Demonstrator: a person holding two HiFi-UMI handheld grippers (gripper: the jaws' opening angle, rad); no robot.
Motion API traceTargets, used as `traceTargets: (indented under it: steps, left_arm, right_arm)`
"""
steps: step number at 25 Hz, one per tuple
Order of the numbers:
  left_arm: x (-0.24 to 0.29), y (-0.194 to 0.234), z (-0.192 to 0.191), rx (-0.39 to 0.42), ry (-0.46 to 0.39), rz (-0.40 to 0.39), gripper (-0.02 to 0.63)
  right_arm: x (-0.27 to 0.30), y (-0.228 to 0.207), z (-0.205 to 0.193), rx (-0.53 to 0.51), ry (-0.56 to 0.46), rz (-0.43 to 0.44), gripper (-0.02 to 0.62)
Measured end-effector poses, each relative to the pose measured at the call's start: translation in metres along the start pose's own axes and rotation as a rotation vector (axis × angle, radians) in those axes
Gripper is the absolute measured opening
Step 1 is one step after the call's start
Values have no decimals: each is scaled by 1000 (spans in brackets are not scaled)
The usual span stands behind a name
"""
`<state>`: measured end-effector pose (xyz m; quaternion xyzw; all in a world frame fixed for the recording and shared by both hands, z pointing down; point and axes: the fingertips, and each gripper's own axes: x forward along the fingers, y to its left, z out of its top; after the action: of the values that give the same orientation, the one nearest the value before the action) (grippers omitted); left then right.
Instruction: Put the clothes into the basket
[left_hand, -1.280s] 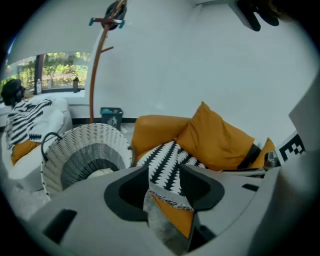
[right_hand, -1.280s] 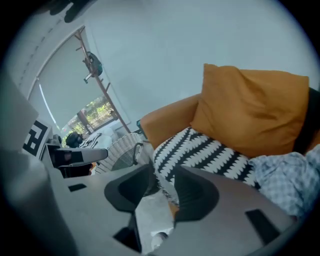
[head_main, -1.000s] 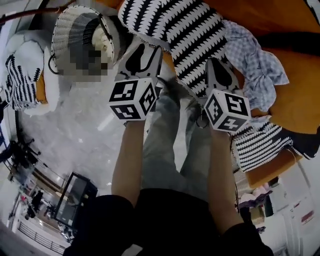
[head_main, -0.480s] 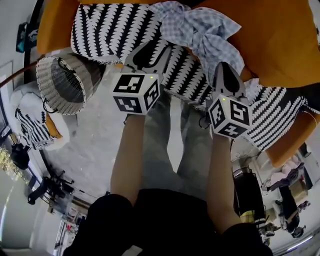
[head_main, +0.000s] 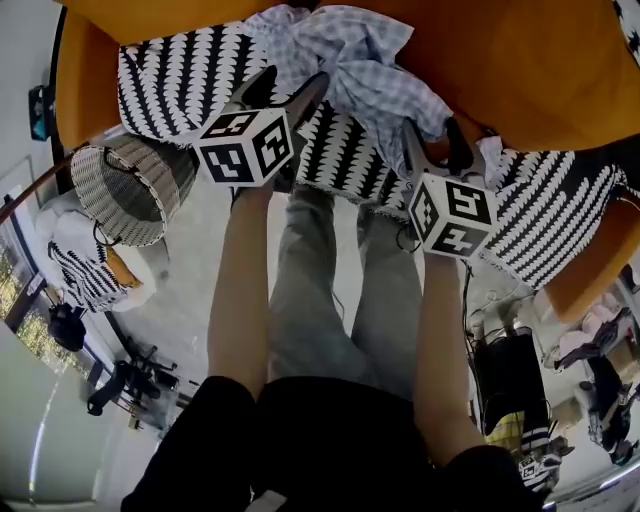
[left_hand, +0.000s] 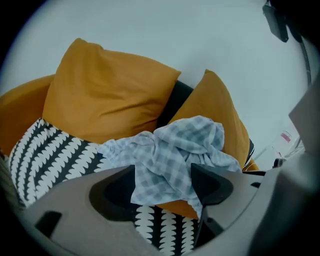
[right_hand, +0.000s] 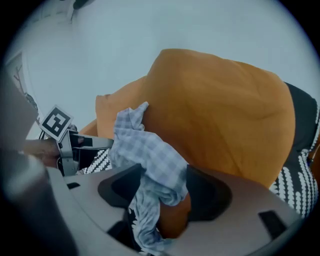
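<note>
A blue-grey checked garment (head_main: 370, 60) lies crumpled on the orange sofa (head_main: 540, 70), partly over a black-and-white patterned cloth (head_main: 190, 80). My left gripper (head_main: 288, 88) reaches to the garment's left part. Its jaws are opening, with the checked fabric (left_hand: 175, 150) lying between them and not pinched. My right gripper (head_main: 432, 135) is at the garment's right end. Its jaws are opening too, and a hanging fold (right_hand: 145, 145) sits in the gap. The woven basket (head_main: 130, 190) stands on the floor to the left of the sofa, apart from both grippers.
A second black-and-white cloth (head_main: 560, 220) covers the sofa's right side. Orange cushions (left_hand: 105, 95) stand behind the garment. A white seat with a patterned cloth (head_main: 80, 260) is beyond the basket. The person's legs (head_main: 320, 290) are between the arms.
Both grippers have swung away from the basket side and forward to the sofa, onto the checked garment. Both pairs of jaws stand wider apart than before.
</note>
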<state>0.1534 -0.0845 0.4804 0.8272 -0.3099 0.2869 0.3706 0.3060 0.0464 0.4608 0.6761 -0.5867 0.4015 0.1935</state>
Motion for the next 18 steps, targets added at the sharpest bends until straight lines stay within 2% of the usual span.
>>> traceTargets:
  steps: [4, 7, 9, 11, 12, 13, 14, 16, 18]
  left_arm:
    - [25, 5, -11, -62, 20, -9, 319]
    - [36, 12, -11, -126, 7, -21, 319]
    - [36, 20, -13, -190, -1, -25, 318]
    - [37, 18, -13, -193, -2, -20, 314]
    - [38, 10, -13, -167, 4, -13, 260]
    - [39, 2, -13, -134, 11, -1, 151]
    - [38, -4, -14, -104, 17, 13, 76]
    - [32, -10, -15, -85, 14, 31, 57]
    - [21, -11, -14, -117, -11, 24, 55]
  right_arm:
    - [23, -1, -1, -7, 39, 55, 250]
    - [32, 7, 1, -49, 46, 70, 249]
    - [36, 19, 0, -84, 56, 94, 229]
    - [37, 20, 0, -107, 62, 120, 203]
    - [35, 16, 1, -115, 63, 129, 185]
    - [33, 12, 2, -123, 64, 138, 168]
    - [30, 10, 3, -131, 66, 146, 149]
    - [25, 13, 3, -144, 71, 163, 108]
    - [23, 17, 5, -149, 67, 177, 91]
